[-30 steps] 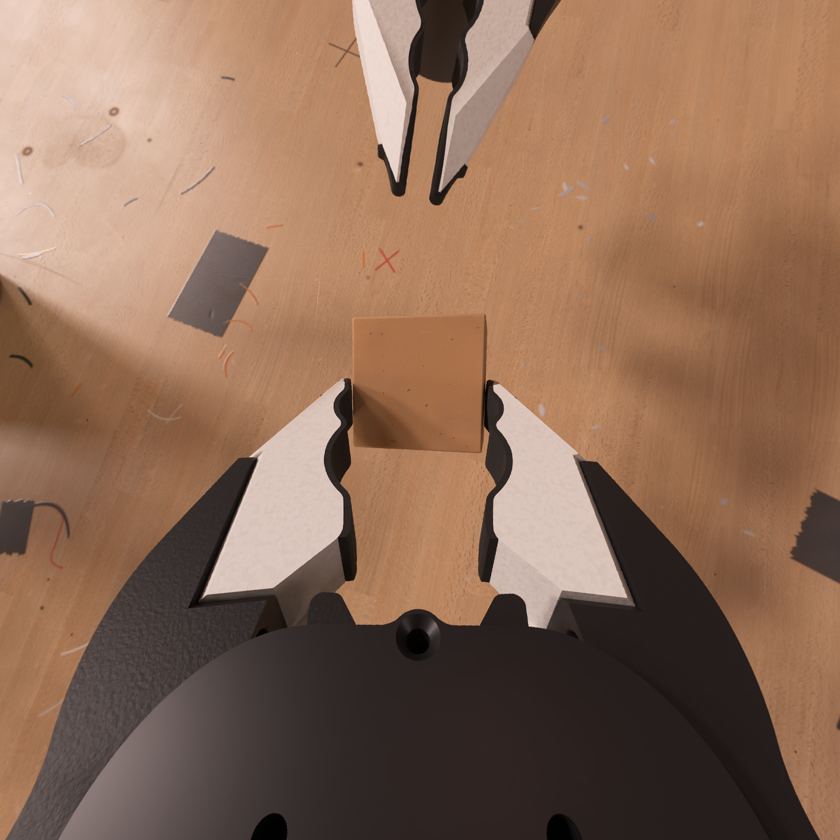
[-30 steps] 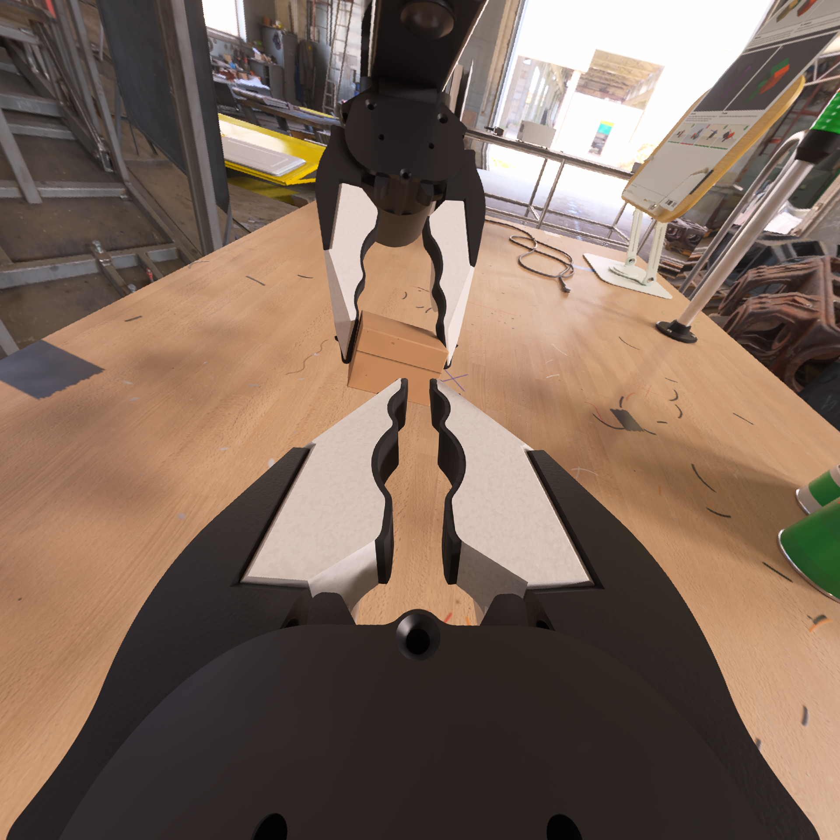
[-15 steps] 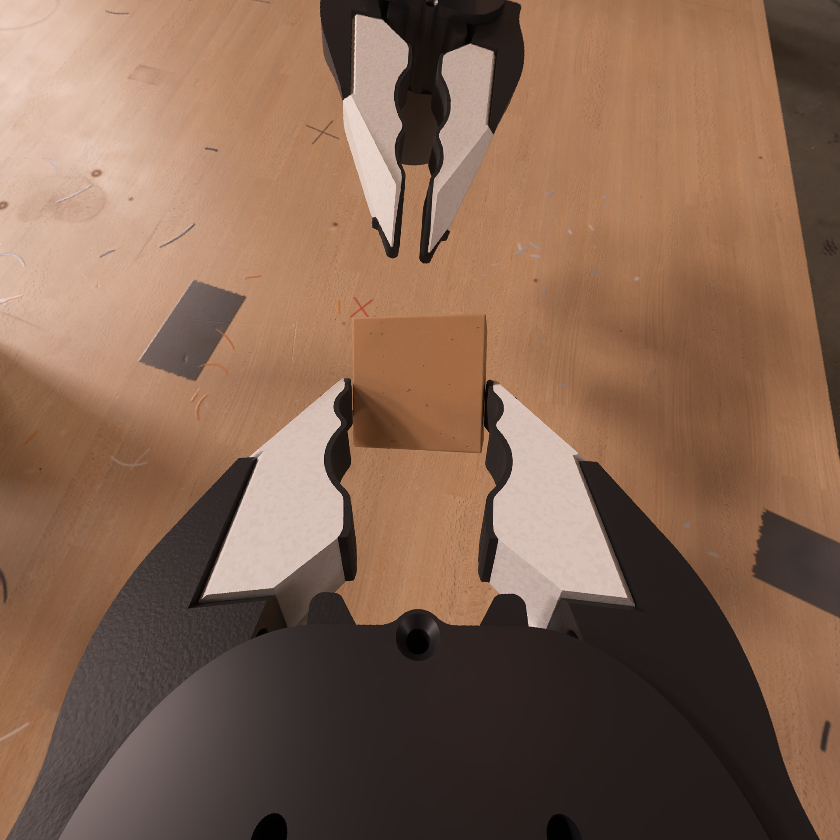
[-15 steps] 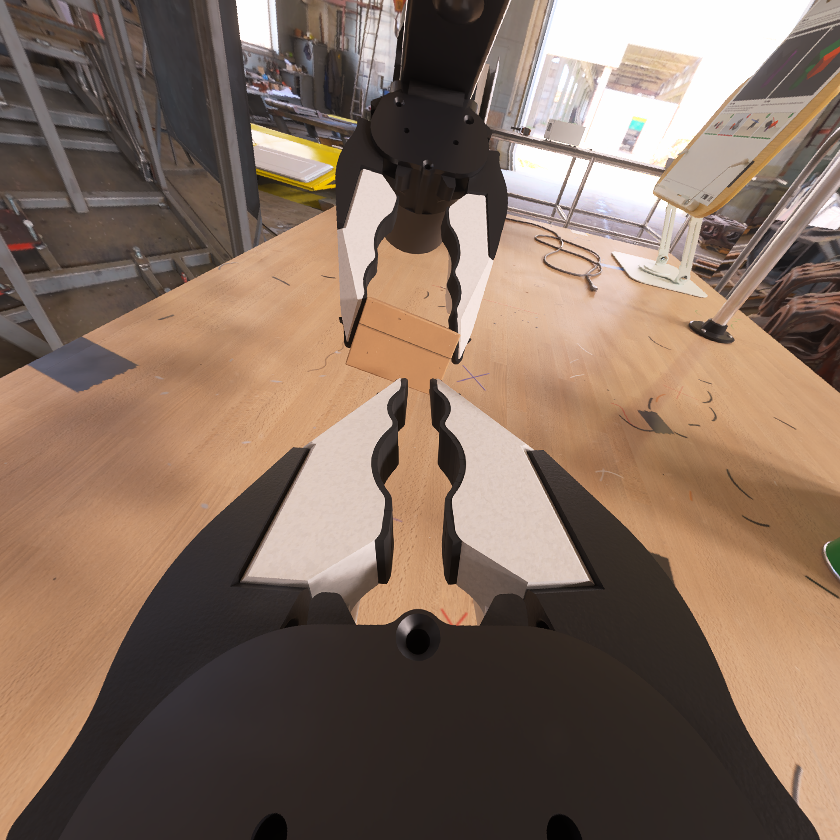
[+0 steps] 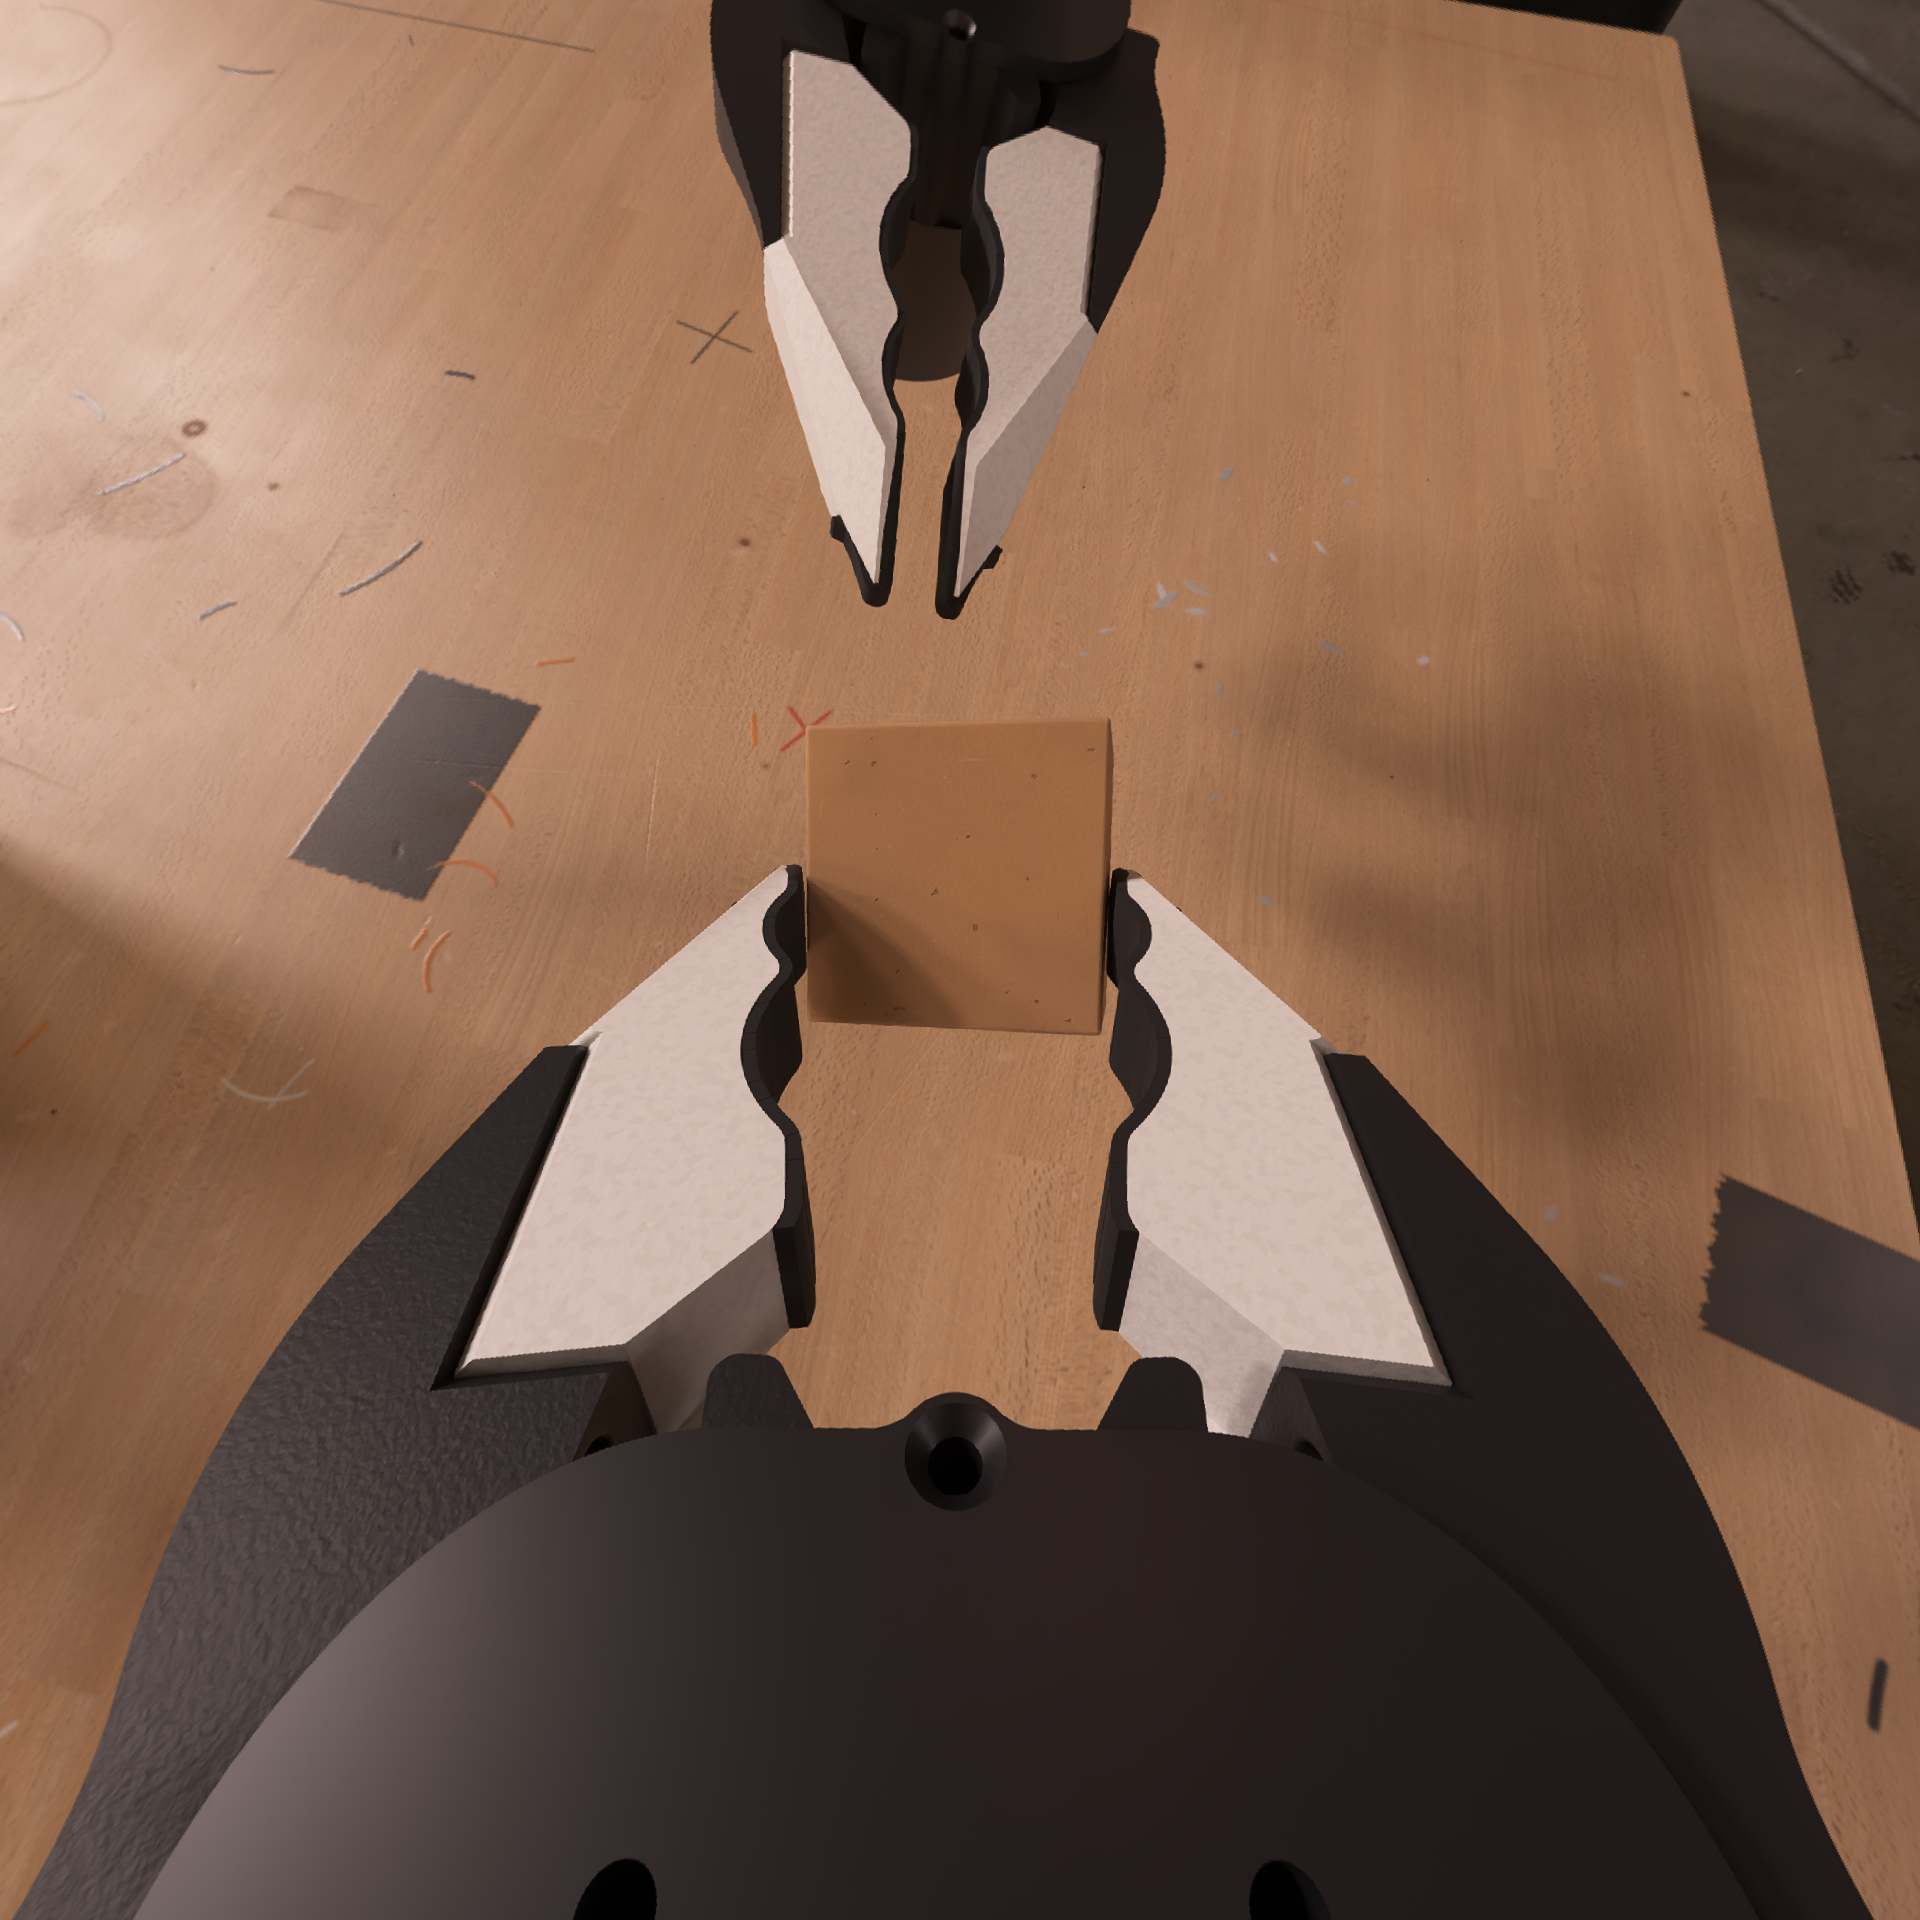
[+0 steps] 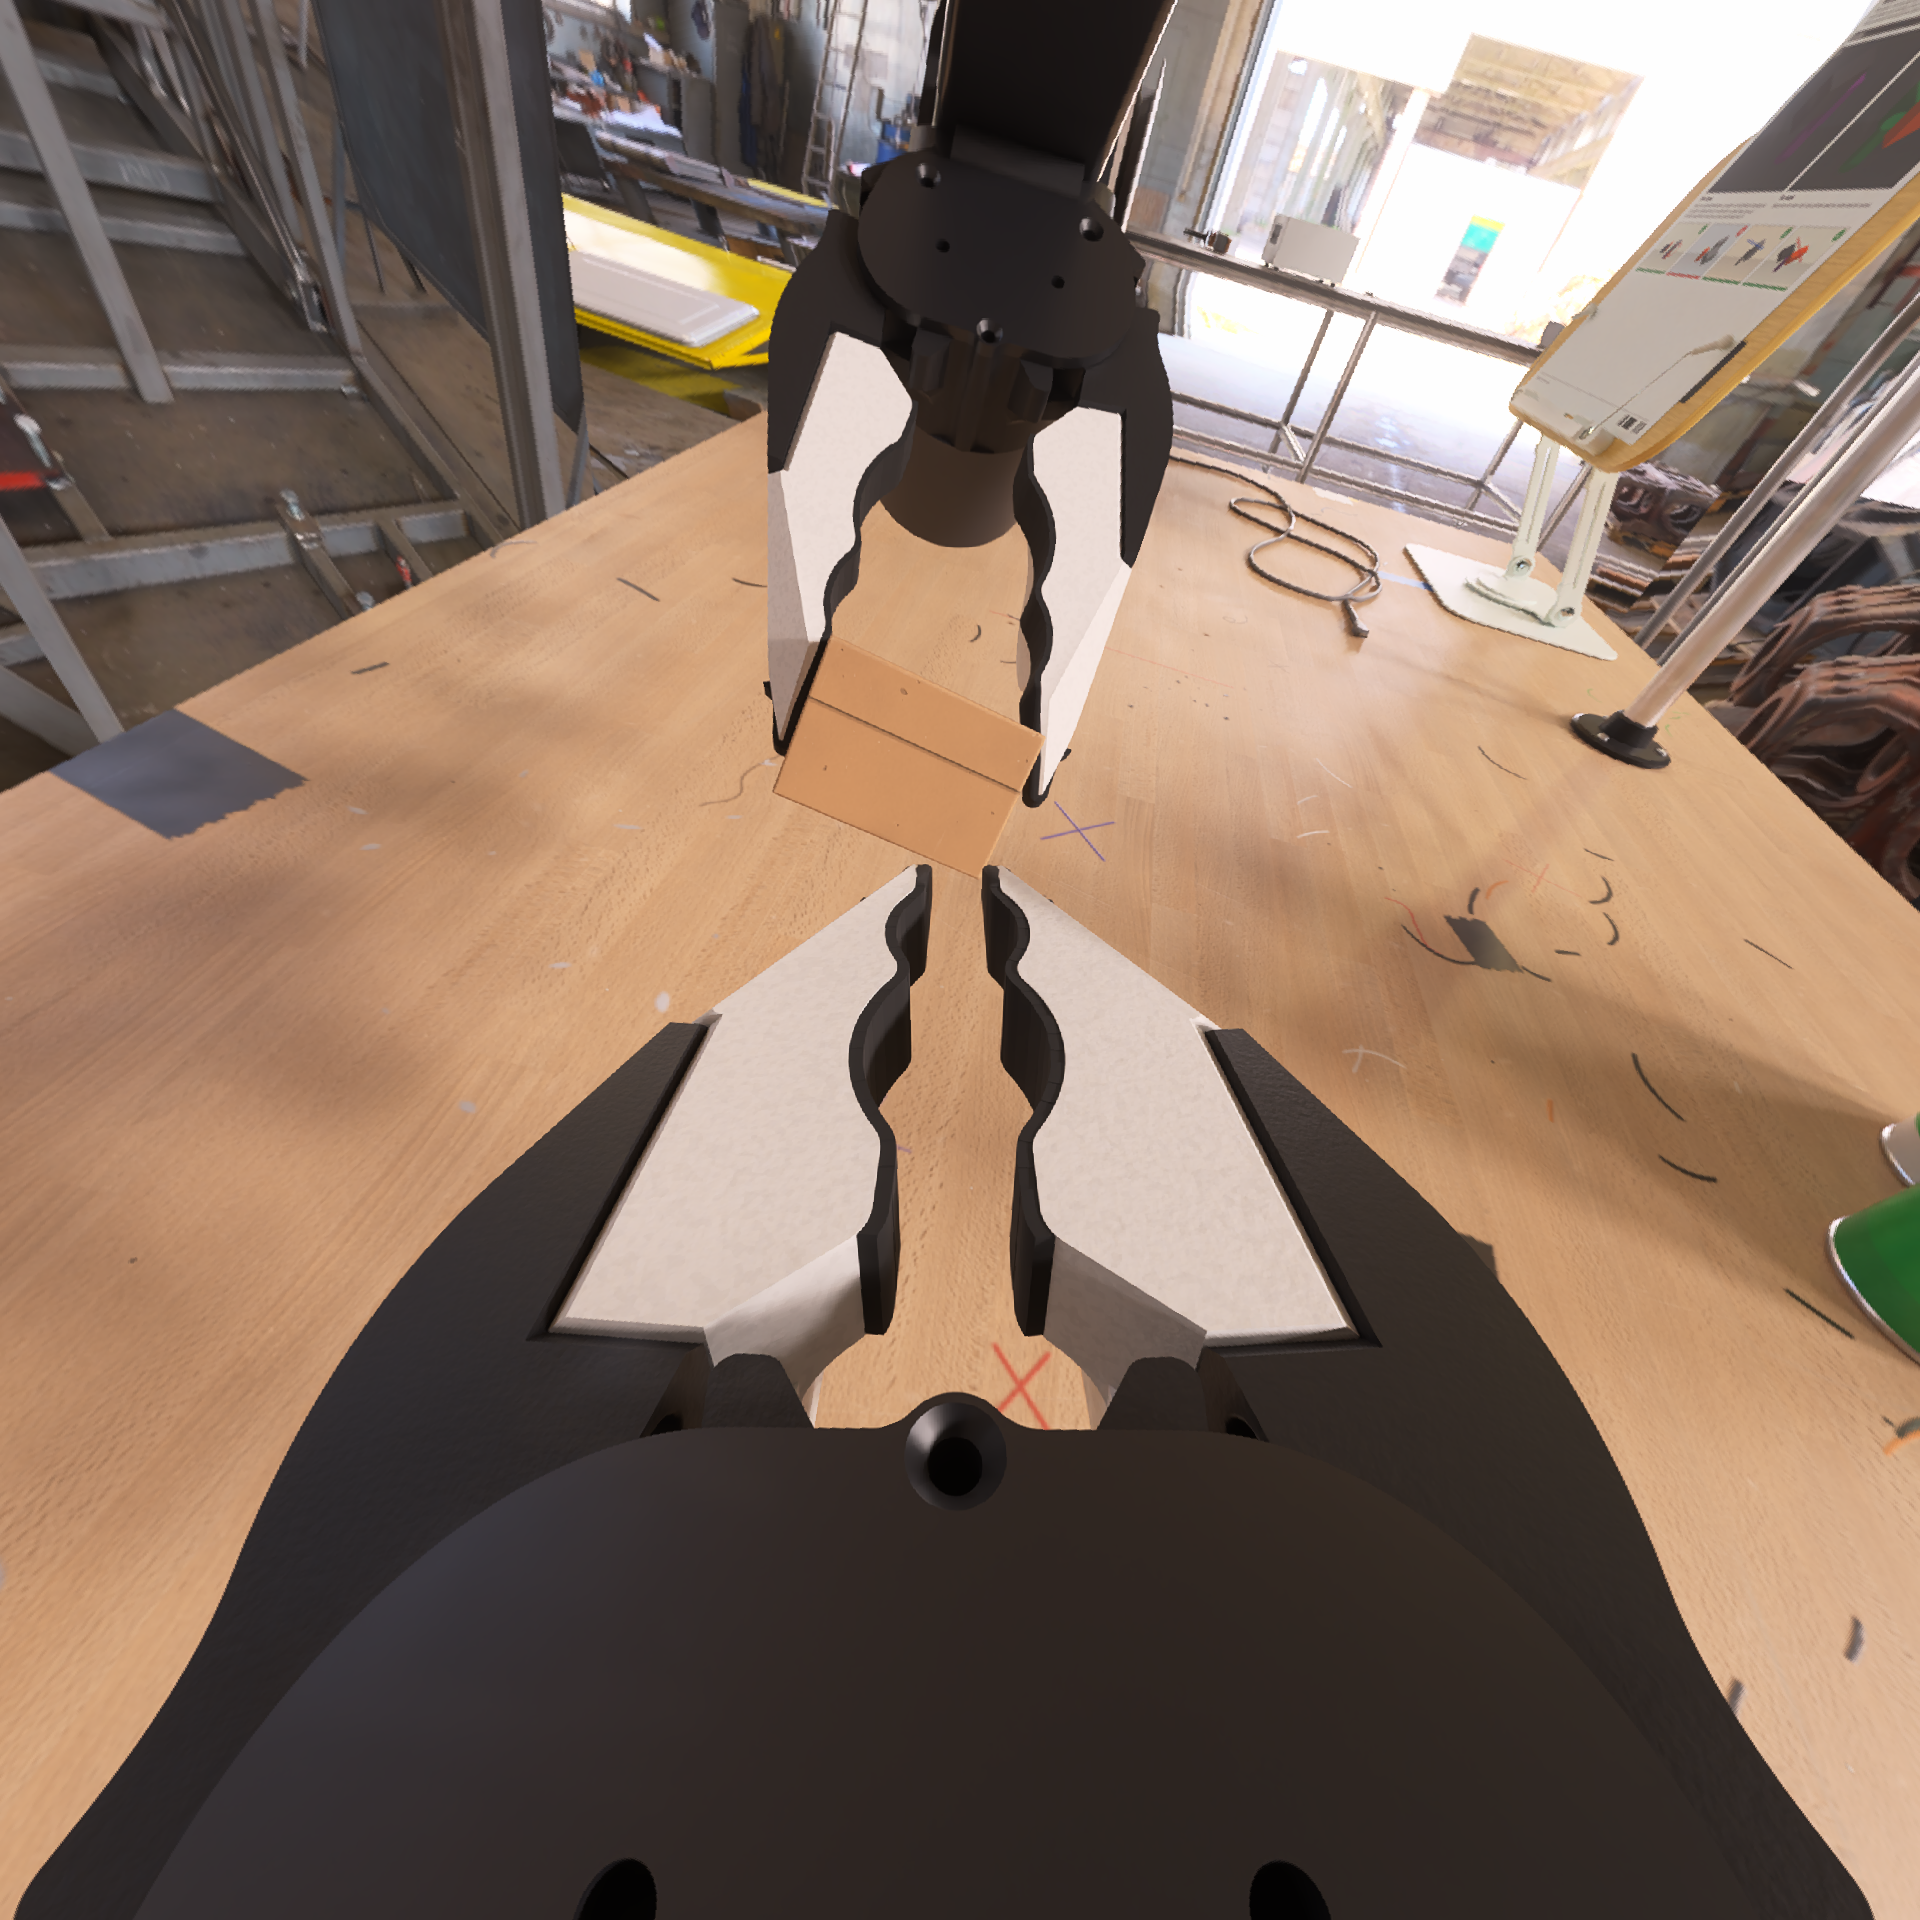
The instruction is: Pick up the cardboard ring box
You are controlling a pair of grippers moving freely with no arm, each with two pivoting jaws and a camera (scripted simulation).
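Note:
The cardboard ring box (image 5: pixel 956 878) is a small tan square box. My left gripper (image 5: pixel 956 894) is shut on it, with a fingertip pressed on each side. In the right wrist view the box (image 6: pixel 904 769) hangs tilted above the wooden table (image 6: pixel 312 987) in the left gripper (image 6: pixel 912 771), which points down. My right gripper (image 6: pixel 956 878) is shut and empty, its tips just in front of and below the box. It also shows in the left wrist view (image 5: pixel 914 601), beyond the box and pointing toward it.
Grey tape patches (image 5: pixel 416 784) (image 5: pixel 1813 1304) and a red cross mark (image 5: pixel 805 722) lie on the table. The table's edge (image 5: pixel 1766 623) runs along the right. A green object (image 6: pixel 1881 1278), a pole base (image 6: pixel 1621 738), a sign stand (image 6: pixel 1538 582) and a cable (image 6: pixel 1309 551) are at the right.
My left gripper has risen with the box, which is now clear of the table and more tilted. The right gripper has stayed shut, low in front of it.

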